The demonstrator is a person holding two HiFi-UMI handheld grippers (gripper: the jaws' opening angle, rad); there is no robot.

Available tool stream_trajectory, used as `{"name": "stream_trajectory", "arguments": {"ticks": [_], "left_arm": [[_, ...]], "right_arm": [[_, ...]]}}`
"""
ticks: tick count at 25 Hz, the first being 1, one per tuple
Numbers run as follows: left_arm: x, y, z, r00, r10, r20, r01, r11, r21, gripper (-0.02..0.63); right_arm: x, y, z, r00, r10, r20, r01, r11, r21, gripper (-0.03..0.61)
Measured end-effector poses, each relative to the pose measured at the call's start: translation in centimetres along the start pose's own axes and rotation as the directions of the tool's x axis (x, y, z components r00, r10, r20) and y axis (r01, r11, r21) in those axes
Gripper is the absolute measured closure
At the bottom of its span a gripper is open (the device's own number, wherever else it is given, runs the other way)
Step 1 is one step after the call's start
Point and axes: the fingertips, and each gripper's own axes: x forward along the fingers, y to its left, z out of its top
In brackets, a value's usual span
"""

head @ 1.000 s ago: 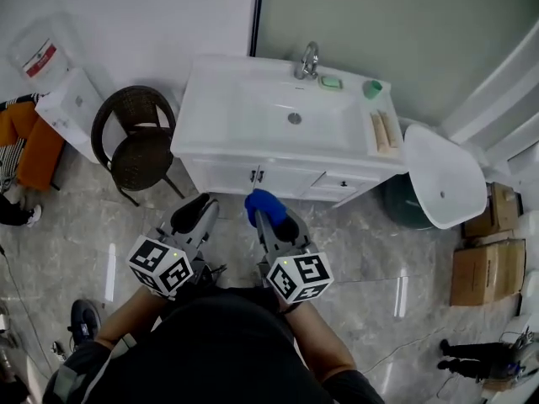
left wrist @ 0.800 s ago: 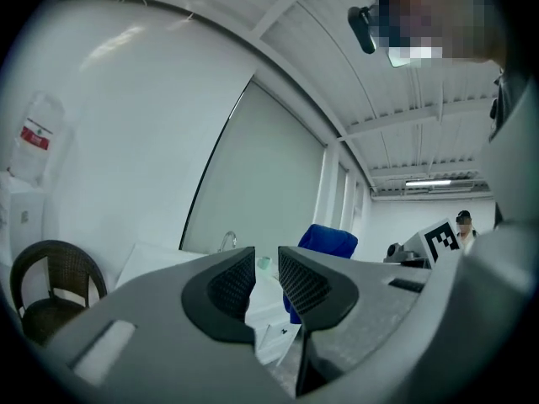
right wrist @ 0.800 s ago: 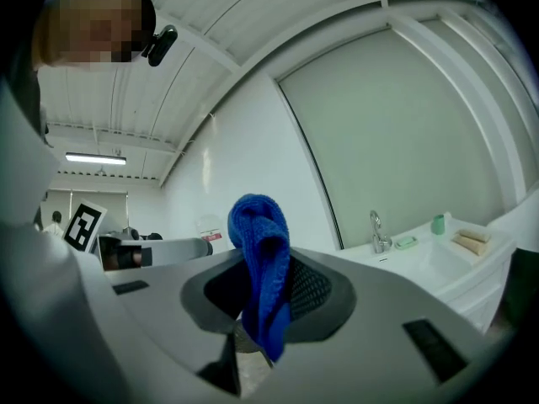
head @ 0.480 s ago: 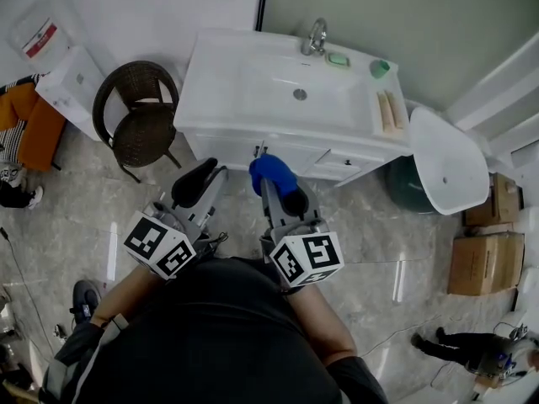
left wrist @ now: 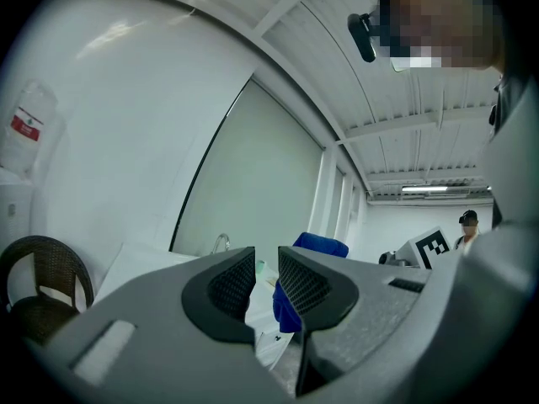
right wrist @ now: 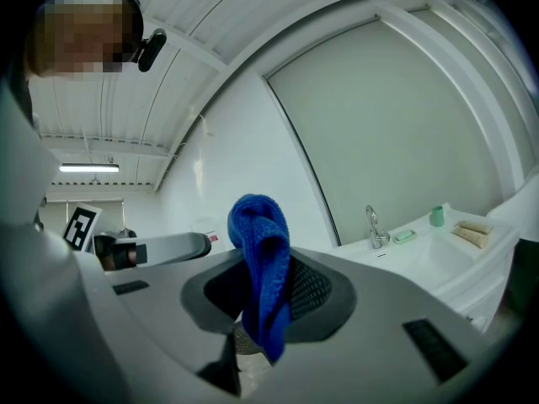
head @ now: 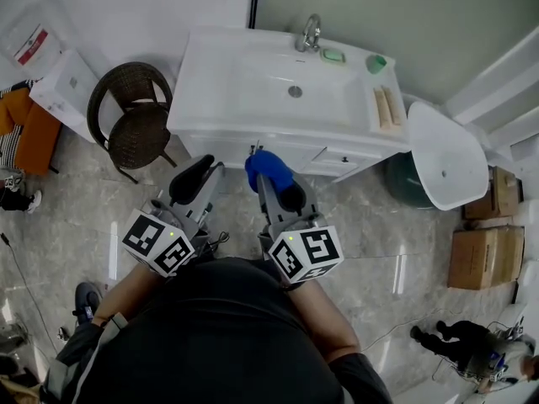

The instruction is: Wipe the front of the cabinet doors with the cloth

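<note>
The white vanity's cabinet doors (head: pixel 221 156) run under the sink, straight ahead of both grippers. My right gripper (head: pixel 271 179) is shut on a folded blue cloth (head: pixel 263 168). The cloth's tip is up by the small handles where two doors meet; I cannot tell if it touches. In the right gripper view the cloth (right wrist: pixel 261 251) stands up between the pads of the right gripper (right wrist: pixel 265 284). My left gripper (head: pixel 195 178) is beside it, short of the doors. The left gripper (left wrist: pixel 267 263) has its jaws drawn to a narrow slit with nothing in them, and the cloth (left wrist: pixel 318 244) shows just beyond.
A dark wicker chair (head: pixel 130 124) stands left of the vanity, near my left gripper. A white toilet (head: pixel 442 167) and a dark green bin (head: pixel 402 199) are to the right, with cardboard boxes (head: pixel 487 242) further right. On the basin top are a faucet (head: pixel 308 34), a soap dish (head: pixel 333 55) and a green cup (head: pixel 376 63).
Over the last second both grippers came closer to the cabinet front, and the blue cloth now sits by the door handles. In the last half second little has moved.
</note>
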Motion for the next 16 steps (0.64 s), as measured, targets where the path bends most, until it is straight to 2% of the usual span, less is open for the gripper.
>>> {"name": "stream_trajectory", "arguments": {"ticks": [10,16], "left_arm": [[1.4,0.6,-1.4,0.999,-0.026,-0.028,0.025,0.999,-0.049,0.526],[2.1,0.3,-1.4,0.998,-0.047,-0.032,0.045,0.998,-0.048,0.526]], "right_arm": [[0.2,-0.9,-0.6,1.000,-0.019,-0.017,0.019,1.000,0.016,0.499],[0.3,-1.2,-0.7,1.000,-0.022,-0.013,0.023,0.999,0.022,0.499]]}}
